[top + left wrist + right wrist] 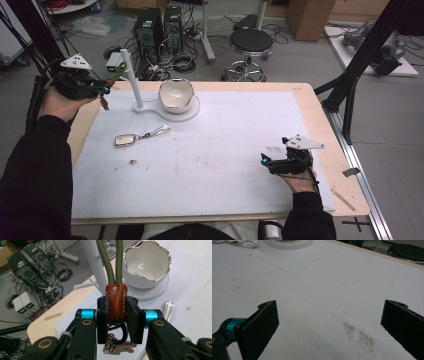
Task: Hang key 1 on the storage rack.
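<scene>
Left gripper (116, 320): sitting closest to the lens, pinching a brown leather key fob (116, 302) between its jaws, raised off the worktop's far left corner.
Fob cords: two olive green cords (113, 261) are running up from the fob, away from the gripper; a dark ring (123, 336) is hanging beneath it.
White post stand (131, 75): standing just ahead of the left gripper, on the white mat (210, 165).
Bowl (176, 93): white with a jagged silver rim, sitting beyond the left gripper, just right of the post.
Silver key holder (126, 139): lying on the mat between the two grippers, nearer the left one.
Right gripper (265, 161): resting low over the mat's right side, jaws spread wide with nothing between them.
</scene>
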Available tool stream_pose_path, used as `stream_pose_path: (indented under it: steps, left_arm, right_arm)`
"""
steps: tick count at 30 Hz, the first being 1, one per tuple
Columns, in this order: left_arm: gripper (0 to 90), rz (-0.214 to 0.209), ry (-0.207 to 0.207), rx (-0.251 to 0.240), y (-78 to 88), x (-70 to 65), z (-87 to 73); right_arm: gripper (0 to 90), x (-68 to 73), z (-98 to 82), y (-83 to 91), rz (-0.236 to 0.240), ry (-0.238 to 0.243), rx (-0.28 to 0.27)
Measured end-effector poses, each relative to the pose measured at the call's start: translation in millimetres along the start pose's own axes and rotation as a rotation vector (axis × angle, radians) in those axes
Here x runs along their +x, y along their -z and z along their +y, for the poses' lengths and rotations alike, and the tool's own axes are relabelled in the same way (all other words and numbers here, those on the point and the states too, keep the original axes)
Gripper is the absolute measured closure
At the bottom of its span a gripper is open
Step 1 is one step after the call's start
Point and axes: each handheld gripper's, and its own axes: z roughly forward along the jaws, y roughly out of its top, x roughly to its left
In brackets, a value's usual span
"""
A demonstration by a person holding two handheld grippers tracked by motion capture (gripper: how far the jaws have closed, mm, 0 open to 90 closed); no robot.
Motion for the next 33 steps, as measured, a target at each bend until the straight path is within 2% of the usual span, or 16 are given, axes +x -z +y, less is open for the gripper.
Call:
stream_pose_path:
  steps: [9, 15, 28, 33]
  left_arm:
    - [72.6, 0.017, -0.016, 0.032, -10.9, -6.0, 3.1]
    - [72.6, 0.053, -0.013, 0.052, -16.9, -8.4, 4.5]
    - [72.5, 0.071, -0.024, 0.098, -31.5, -16.0, 5.0]
    - [72.6, 0.103, -0.027, 0.139, -46.4, -19.8, 4.7]
  right_arm:
    - [0.7, 0.5, -0.1, -0.2, 0.004, -0.004, 0.007]
    - [0.7, 0.5, -0.2, 0.0, 0.004, -0.005, 0.005]
    - [0.7, 0.5, -0.4, -1.0, 0.005, 0.003, 0.012]
    - [0.7, 0.5, -0.5, -1.3, 0.003, 0.006, 0.013]
